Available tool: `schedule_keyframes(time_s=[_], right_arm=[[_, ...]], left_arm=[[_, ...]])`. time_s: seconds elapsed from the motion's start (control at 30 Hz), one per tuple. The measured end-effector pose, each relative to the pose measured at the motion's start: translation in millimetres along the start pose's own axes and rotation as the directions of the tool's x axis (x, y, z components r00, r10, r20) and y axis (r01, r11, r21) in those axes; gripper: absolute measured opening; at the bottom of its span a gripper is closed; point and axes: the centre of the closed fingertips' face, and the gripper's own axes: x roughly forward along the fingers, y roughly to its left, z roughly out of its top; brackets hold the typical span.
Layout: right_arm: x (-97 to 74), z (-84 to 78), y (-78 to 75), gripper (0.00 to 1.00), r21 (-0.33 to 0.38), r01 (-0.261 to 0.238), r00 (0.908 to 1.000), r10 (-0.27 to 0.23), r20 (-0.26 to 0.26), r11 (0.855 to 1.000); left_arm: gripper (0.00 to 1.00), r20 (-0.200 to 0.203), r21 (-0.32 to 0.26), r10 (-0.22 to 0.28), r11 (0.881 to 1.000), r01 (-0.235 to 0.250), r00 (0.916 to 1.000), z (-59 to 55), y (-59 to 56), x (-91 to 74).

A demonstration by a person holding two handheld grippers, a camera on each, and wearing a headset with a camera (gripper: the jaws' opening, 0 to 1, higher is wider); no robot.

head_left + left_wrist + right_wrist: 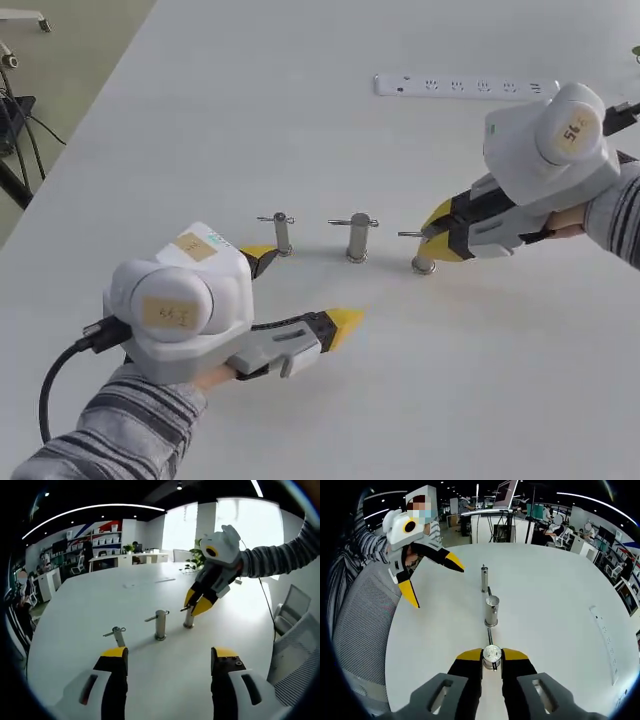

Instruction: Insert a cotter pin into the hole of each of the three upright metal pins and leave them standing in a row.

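Right tool [438, 235]: jaws closed against the head of the end upright silver metal pin [424, 264], which stands just right of the middle upright silver metal pin [358, 240]. A thin wire cotter pin [409, 234] projects from that head toward the middle pin.

Left tool [303, 287]: jaws apart, holding nothing, on the person's side of the middle pin. One jaw is near the slimmer upright metal pin [283, 236] to its left.

The middle cotter pin [353, 222] and left cotter pin [274, 217] sit crosswise through their pins' tops. All three pins stand in a row on the white bench [300, 100]. A white power strip [465, 86] lies well beyond the middle pin.
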Motion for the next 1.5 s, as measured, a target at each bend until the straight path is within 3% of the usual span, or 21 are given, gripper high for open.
schedule_keyframes(time_s=[0.4,0.97,1.1,1.2,1.27,1.5], right_arm=[[0.5,-5.7,-9.3,0.08,-0.009,0.001,0.9999,-0.001,-0.017,1.000],[1.5,-7.3,-15.8,0.09,-0.015,-0.036,0.9993,0.036,0.004,0.999],[1.9,-7.3,-14.7,0.09,-0.048,-0.037,0.9993,0.037,0.002,0.998],[5.6,-9.7,-13.2,0.10,-0.058,-0.022,0.9997,0.022,-0.001,0.998],[6.4,-11.9,-13.1,0.11,-0.101,-0.005,0.9999,0.004,-0.012,0.995],[-1.4,-11.6,-15.9,0.23,-0.072,0.038,0.9992,-0.037,0.015,0.997]], left_arm=[[0.73,0.003,-0.003,0.014,1.000,-0.014,0.9999,1.9,9.9,-8.5],[0.79,-0.002,-0.038,0.057,0.998,-0.057,0.9984,0.7,25.3,-14.8],[0.82,0.000,-0.042,0.068,0.997,-0.068,0.9977,2.3,29.3,-16.2],[0.83,0.003,-0.042,0.066,0.997,-0.066,0.9978,3.9,30.3,-17.0],[0.84,0.000,-0.035,0.061,0.997,-0.061,0.9981,3.9,29.9,-17.2],[0.89,-0.007,-0.045,0.051,0.998,-0.051,0.9987,3.4,28.4,-17.7]])
